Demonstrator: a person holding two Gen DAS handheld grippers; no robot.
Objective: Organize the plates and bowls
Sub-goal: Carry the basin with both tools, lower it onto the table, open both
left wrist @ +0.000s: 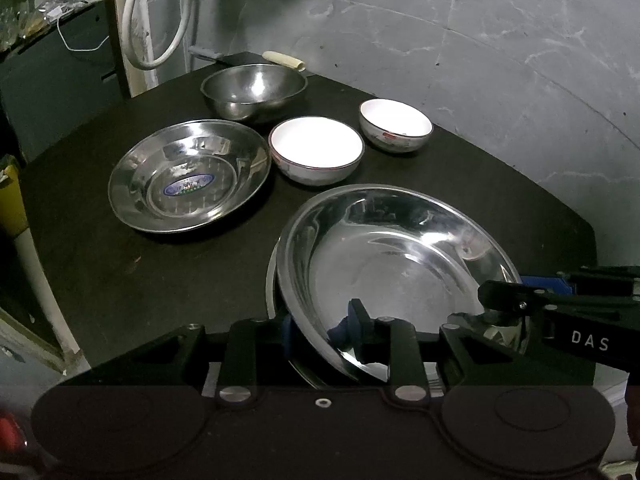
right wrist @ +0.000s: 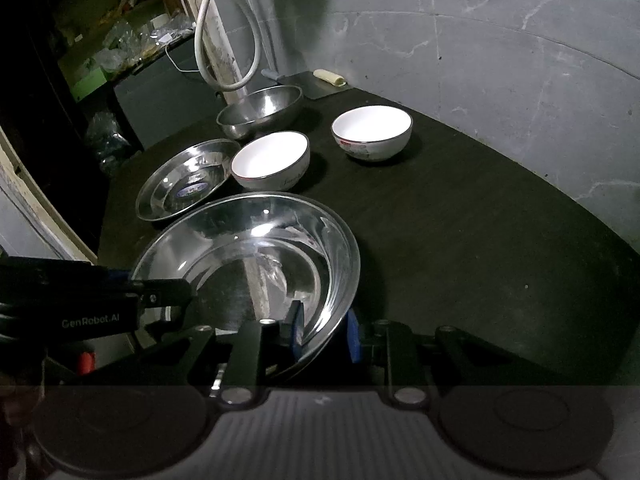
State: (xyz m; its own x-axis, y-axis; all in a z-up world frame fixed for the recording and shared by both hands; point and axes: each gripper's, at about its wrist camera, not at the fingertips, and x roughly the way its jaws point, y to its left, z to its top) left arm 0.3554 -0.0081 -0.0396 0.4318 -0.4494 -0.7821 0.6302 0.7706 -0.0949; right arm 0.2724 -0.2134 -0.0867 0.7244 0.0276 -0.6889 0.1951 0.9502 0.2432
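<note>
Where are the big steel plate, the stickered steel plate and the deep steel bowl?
big steel plate (left wrist: pixel 400 264), left wrist view, inner base.
stickered steel plate (left wrist: pixel 188 188), left wrist view, blue sticker at centre.
deep steel bowl (right wrist: pixel 260 110), right wrist view, inner wall.

I see dim, grainy views, glare on the white bowls (left wrist: pixel 316 146), fisheye bending and dark corners

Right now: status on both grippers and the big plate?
Left gripper and right gripper both shut on large steel plate, near rim. Smaller steel plate sits beyond. Nothing in the way.
</note>
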